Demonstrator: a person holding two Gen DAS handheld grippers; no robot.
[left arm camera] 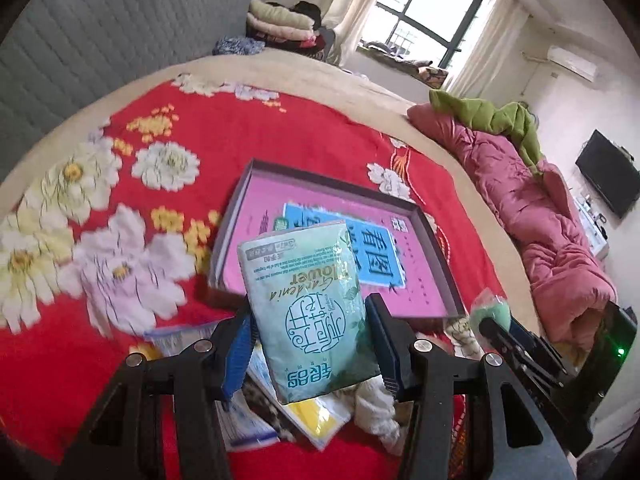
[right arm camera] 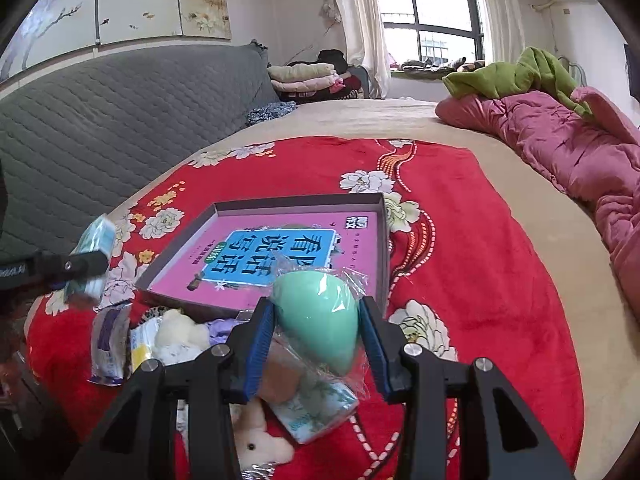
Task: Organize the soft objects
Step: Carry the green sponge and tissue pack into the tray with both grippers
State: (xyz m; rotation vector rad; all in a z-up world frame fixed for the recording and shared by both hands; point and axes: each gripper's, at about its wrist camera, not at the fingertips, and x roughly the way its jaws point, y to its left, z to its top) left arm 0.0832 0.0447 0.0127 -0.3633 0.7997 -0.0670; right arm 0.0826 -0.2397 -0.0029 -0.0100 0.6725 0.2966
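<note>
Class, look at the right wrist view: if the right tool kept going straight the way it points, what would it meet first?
Probably the open box with the pink book inside, just beyond the wrapped green sponge the right tool grips; depth is uncertain.

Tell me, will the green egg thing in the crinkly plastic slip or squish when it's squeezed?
The green egg sponge probably squishes; it looks soft and foamy. Its loose clear wrapper may slide against the right tool's pads, so it could slip. It looks light.

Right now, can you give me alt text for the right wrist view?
The right gripper clamps a green egg-shaped sponge in clear wrap above a red floral blanket. Beyond lies a shallow box holding a pink book; small packets and a plush toy lie below.
</note>
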